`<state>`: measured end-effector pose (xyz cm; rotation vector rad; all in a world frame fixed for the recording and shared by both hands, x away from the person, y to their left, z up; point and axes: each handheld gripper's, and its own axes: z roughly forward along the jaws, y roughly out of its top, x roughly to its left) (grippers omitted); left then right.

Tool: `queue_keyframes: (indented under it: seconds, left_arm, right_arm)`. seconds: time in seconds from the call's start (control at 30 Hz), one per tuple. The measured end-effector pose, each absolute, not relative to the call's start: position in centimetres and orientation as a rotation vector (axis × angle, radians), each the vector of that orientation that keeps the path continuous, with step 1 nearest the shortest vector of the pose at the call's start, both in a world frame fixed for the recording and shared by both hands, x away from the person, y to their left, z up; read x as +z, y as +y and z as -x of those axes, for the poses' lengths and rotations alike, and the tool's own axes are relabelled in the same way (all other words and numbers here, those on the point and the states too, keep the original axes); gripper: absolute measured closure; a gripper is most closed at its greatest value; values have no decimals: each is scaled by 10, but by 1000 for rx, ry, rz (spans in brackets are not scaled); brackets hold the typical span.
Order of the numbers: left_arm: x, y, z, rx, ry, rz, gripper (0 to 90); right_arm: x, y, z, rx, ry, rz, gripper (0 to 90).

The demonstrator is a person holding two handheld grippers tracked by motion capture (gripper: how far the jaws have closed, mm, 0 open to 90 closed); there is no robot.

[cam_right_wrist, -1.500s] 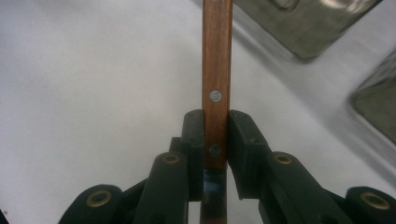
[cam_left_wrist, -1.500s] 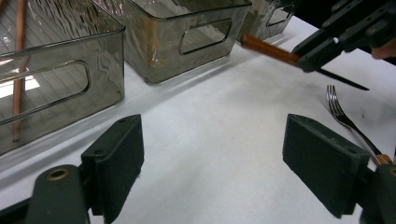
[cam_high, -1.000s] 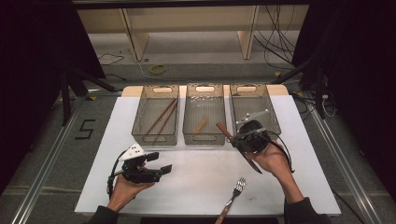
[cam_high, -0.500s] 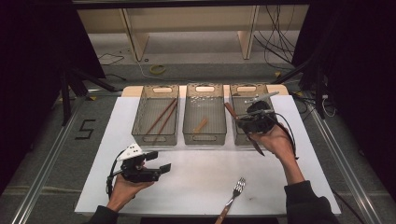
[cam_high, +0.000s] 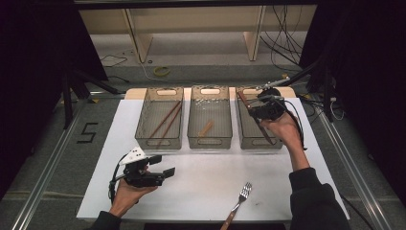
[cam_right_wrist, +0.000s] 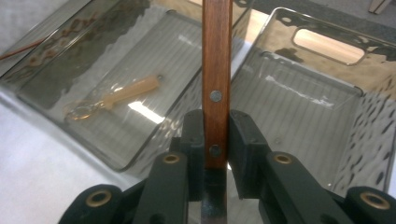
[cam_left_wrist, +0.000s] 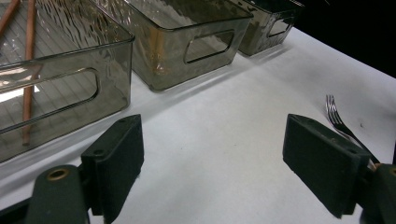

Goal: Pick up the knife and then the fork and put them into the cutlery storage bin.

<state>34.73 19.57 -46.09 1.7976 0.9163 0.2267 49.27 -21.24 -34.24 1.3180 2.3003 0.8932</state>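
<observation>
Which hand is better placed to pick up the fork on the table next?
Left. Its tongs are open and empty, with the fork just beside them. The right tongs hold a wooden-handled utensil above the right bin.

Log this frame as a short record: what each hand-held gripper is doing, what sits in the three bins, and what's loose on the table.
right hand-held gripper: shut on wooden-handled utensil, above the right bin
left hand-held gripper: open, nothing between the jaws, low over the white table
left bin: two brown sticks
middle bin: one small pale-handled item
loose on table: fork, near the front edge
</observation>
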Motion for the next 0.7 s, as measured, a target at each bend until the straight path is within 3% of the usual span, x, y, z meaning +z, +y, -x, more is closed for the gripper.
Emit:
queue_keyframes:
  seconds: [0.7]
  left_arm:
    - [-461,197,-348,222,914,-1796,199]
  right_arm:
    - [-345,-224,-533,875,2215,-1424,777]
